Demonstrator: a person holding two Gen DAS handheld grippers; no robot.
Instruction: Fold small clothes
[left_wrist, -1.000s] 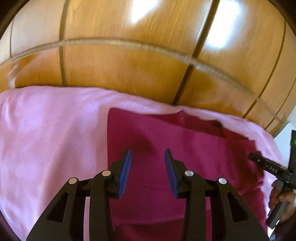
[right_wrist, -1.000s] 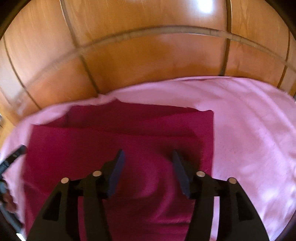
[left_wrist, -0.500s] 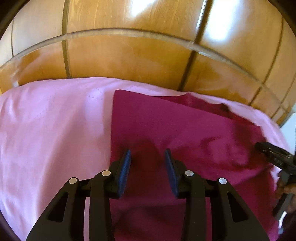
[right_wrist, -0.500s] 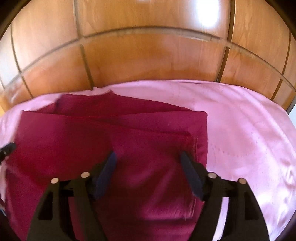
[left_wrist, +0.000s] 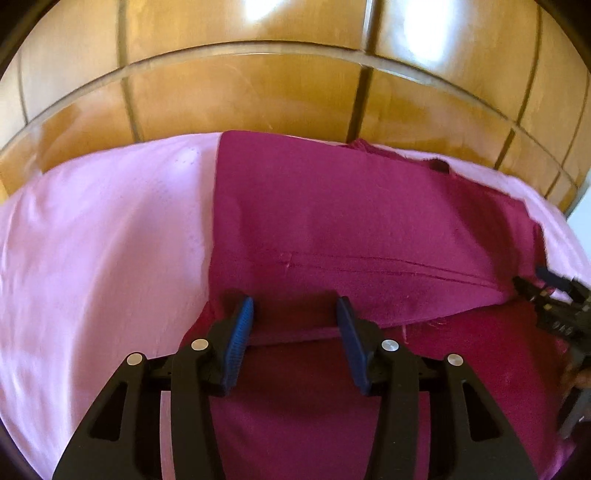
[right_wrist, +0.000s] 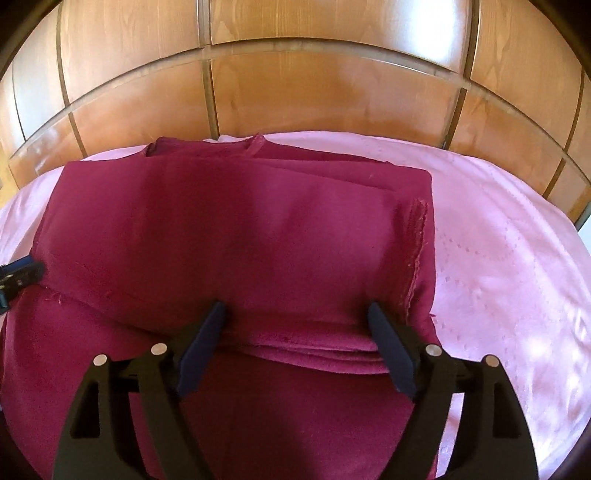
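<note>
Garment (left_wrist: 351, 229) fold edge now nearer, both grippers, left (left_wrist: 295, 325), right (right_wrist: 295, 328), released, layered maroon cloth on pink sheet (left_wrist: 103, 236), wood panels (right_wrist: 295, 92) at 12 o'clock.

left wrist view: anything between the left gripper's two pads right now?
Yes: the folded edge of the maroon garment lies across the gap of the open left gripper, unclamped. Left wrist view shows it.

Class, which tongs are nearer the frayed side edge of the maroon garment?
Right. The right tongs sit just beside the frayed edge; the left tongs are near the garment's opposite side.
</note>
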